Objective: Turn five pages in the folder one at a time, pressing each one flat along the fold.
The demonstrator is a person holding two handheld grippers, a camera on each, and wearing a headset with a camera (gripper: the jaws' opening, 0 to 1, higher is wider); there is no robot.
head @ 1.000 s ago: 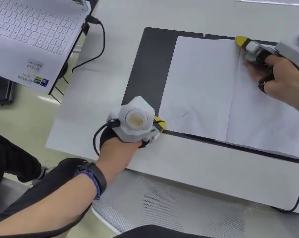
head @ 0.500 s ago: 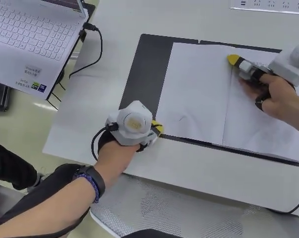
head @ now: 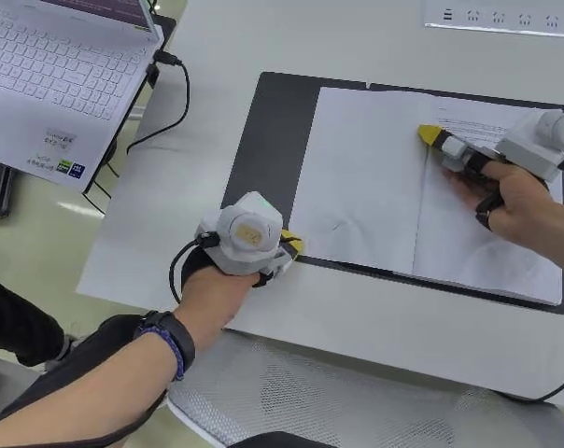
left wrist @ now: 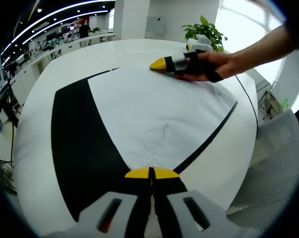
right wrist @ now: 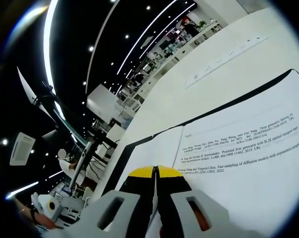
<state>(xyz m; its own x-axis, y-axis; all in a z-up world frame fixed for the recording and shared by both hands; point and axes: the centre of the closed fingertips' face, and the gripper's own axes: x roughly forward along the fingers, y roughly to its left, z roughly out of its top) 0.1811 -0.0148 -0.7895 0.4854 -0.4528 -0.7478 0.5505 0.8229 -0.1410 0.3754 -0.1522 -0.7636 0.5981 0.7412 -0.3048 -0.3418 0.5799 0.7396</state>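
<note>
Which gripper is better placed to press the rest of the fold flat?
Right. The right gripper, fingers shut, sits on the upper part of the fold. The left gripper rests at the near left edge of the folder, away from the fold.

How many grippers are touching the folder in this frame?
2. The left gripper rests at the near edge of the folder, by the corner of the left page; the right gripper presses on the fold, toward the far edge.
</note>
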